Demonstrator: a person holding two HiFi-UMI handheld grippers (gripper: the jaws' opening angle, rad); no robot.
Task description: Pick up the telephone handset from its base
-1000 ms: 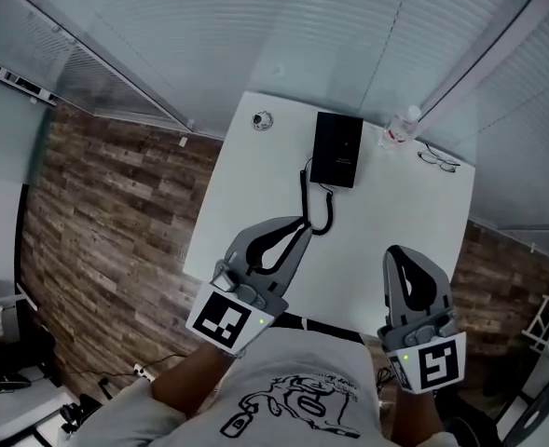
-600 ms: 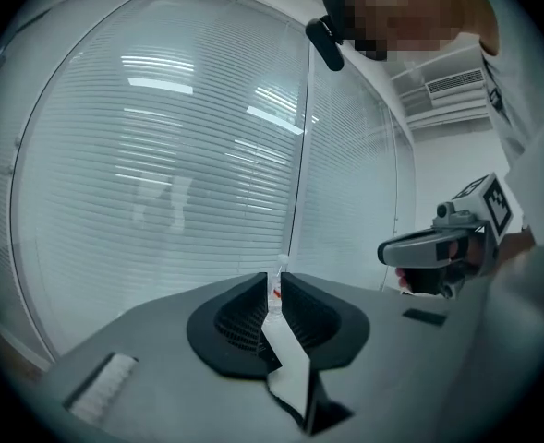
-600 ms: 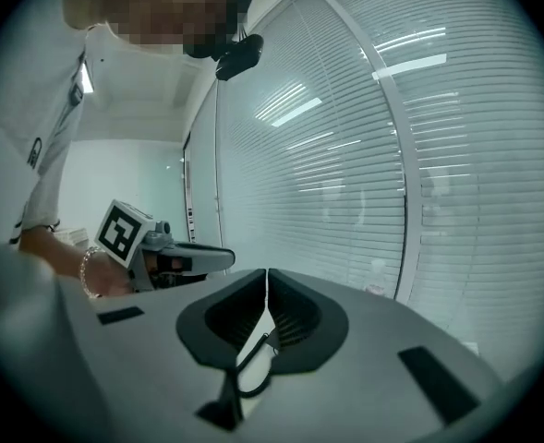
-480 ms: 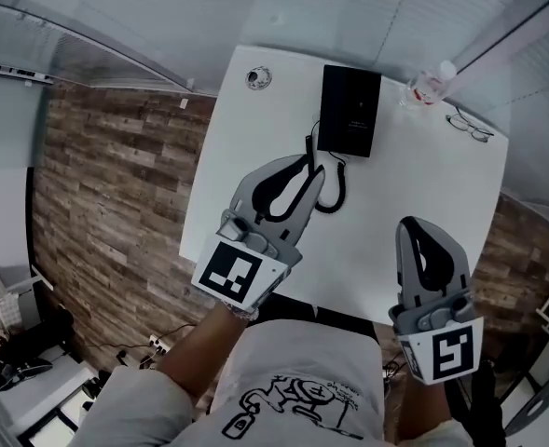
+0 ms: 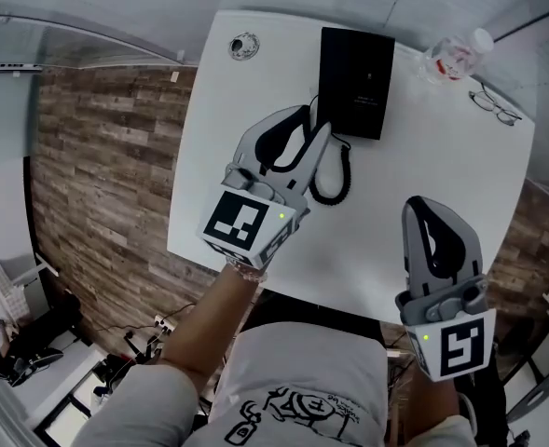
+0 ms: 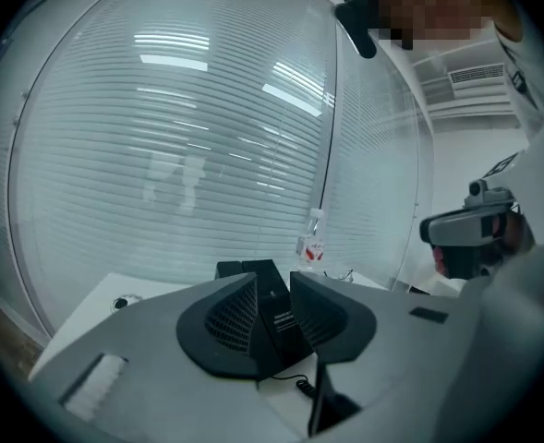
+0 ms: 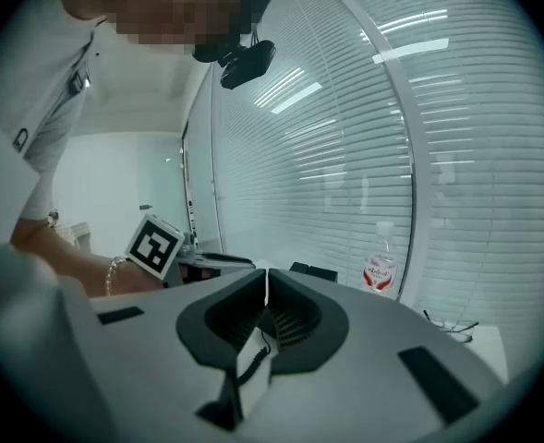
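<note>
As the left claw (image 5: 316, 121) draws nearer the telephone (image 5: 358, 77), its jaws have just been opening, empty, readied for the handset (image 5: 334, 68) lying on its base; the right claw (image 5: 424, 205) hangs clenched, farther off.

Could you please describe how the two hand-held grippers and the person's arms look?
Both the left gripper and the right gripper are grey plastic shells with black ribbed inner pads. Each carries a white cube with black square markers and a small green light. The person wears a white T-shirt with a black drawing; a beaded bracelet circles the left wrist.
</note>
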